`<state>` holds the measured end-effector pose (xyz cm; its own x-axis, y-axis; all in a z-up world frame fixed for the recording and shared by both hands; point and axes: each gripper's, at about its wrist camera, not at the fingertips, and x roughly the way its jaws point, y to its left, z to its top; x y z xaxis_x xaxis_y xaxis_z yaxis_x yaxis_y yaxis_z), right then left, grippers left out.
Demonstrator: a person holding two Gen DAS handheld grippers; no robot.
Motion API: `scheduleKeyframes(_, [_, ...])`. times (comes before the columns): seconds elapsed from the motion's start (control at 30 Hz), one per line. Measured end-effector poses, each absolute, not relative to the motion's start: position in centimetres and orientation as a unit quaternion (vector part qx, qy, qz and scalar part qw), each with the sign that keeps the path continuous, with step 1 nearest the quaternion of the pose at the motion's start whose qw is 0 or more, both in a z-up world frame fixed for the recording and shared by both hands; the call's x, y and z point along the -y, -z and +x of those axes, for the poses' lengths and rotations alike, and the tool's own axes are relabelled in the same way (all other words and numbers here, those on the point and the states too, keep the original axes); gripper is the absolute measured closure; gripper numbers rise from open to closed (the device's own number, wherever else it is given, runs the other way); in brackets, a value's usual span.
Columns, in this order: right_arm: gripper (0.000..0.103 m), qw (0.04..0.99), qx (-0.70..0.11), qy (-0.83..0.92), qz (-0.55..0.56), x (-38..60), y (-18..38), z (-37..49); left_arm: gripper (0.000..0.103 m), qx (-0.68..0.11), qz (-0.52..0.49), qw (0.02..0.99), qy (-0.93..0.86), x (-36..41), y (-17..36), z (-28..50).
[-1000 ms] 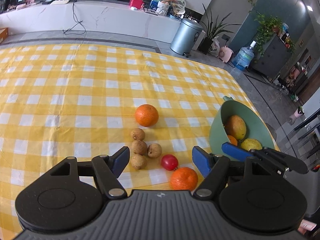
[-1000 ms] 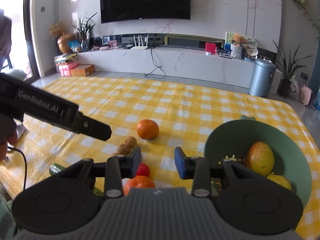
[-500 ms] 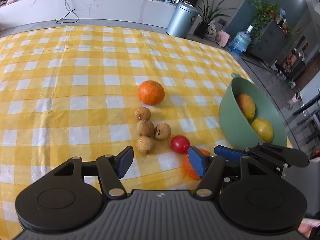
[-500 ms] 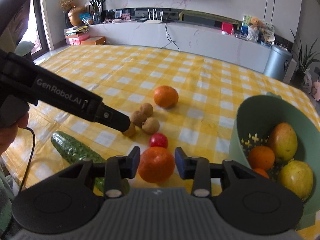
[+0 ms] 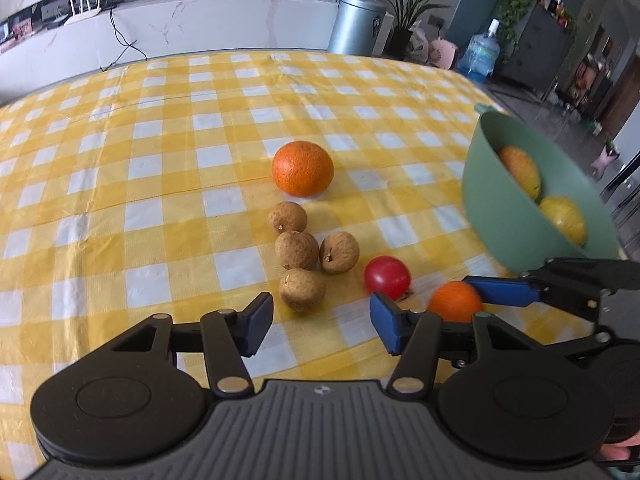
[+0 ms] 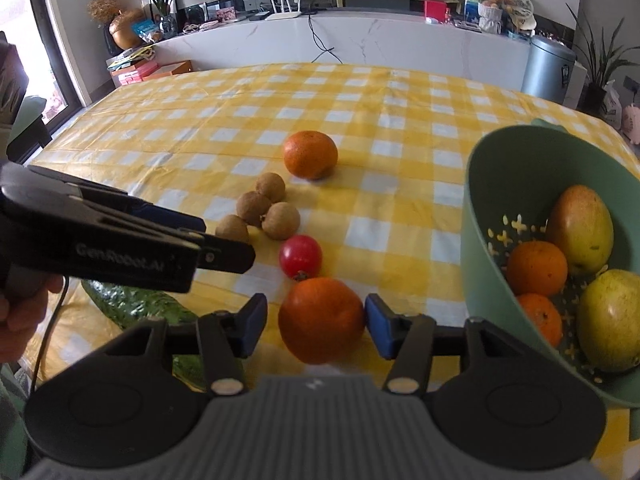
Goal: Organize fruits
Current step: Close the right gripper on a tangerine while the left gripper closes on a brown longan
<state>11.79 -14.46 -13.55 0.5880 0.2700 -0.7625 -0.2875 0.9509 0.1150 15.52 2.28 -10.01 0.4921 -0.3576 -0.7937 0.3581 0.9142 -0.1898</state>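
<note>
On the yellow checked cloth lie a far orange (image 5: 302,168) (image 6: 310,154), several brown longans (image 5: 298,249) (image 6: 258,210), a red tomato (image 5: 387,277) (image 6: 300,256) and a near orange (image 6: 321,319) (image 5: 455,301). My right gripper (image 6: 316,325) is open with the near orange between its fingers; the right pad touches it, the left stands apart. My left gripper (image 5: 321,322) is open and empty, just short of the nearest longan (image 5: 302,289). A green colander bowl (image 6: 484,216) (image 5: 504,232) at the right holds a mango (image 6: 580,227), two oranges and a yellow-green fruit.
A green cucumber (image 6: 132,306) lies at the near left under the left gripper's body (image 6: 120,240). The table's far edge meets a white marble counter (image 6: 360,40). A metal bin (image 6: 550,66) stands beyond the table on the right.
Both grippers came lower and closer to the fruit. The right gripper's fingers opened wider around the near orange. The left gripper drew up to the longans.
</note>
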Motion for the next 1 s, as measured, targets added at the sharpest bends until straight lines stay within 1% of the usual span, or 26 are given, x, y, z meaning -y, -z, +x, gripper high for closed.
scheduleKeyframes(0.23, [0.051, 0.889, -0.432, -0.149, -0.009, 14.6, 13.91, 12.05, 0.05, -0.451, 0.012, 0.871, 0.193, -2.14, 10.7, 15.88])
scheduleKeyframes(0.37, [0.053, 0.89, -0.431, -0.148, -0.008, 14.63, 13.91, 12.02, 0.052, -0.448, 0.005, 0.874, 0.19, -2.26, 10.74, 16.12])
scheduleKeyframes(0.53, [0.058, 0.892, -0.429, -0.145, -0.005, 14.76, 13.91, 11.96, 0.06, -0.444, 0.009, 0.876, 0.186, -2.23, 10.81, 16.1])
scheduleKeyframes(0.57, [0.058, 0.892, -0.429, -0.145, -0.005, 14.75, 13.92, 11.97, 0.061, -0.444, 0.009, 0.876, 0.186, -2.19, 10.81, 16.13])
scheduleKeyframes(0.63, [0.058, 0.892, -0.428, -0.145, -0.006, 14.7, 13.92, 11.96, 0.066, -0.443, 0.01, 0.877, 0.184, -2.21, 10.81, 16.11])
scheduleKeyframes(0.77, [0.058, 0.892, -0.428, -0.145, -0.006, 14.67, 13.93, 11.97, 0.073, -0.443, 0.004, 0.878, 0.182, -2.39, 10.78, 16.06])
scheduleKeyframes(1.0, [0.06, 0.893, -0.426, -0.147, -0.006, 14.66, 13.83, 11.87, 0.073, -0.441, 0.009, 0.88, 0.176, -2.26, 10.54, 15.65])
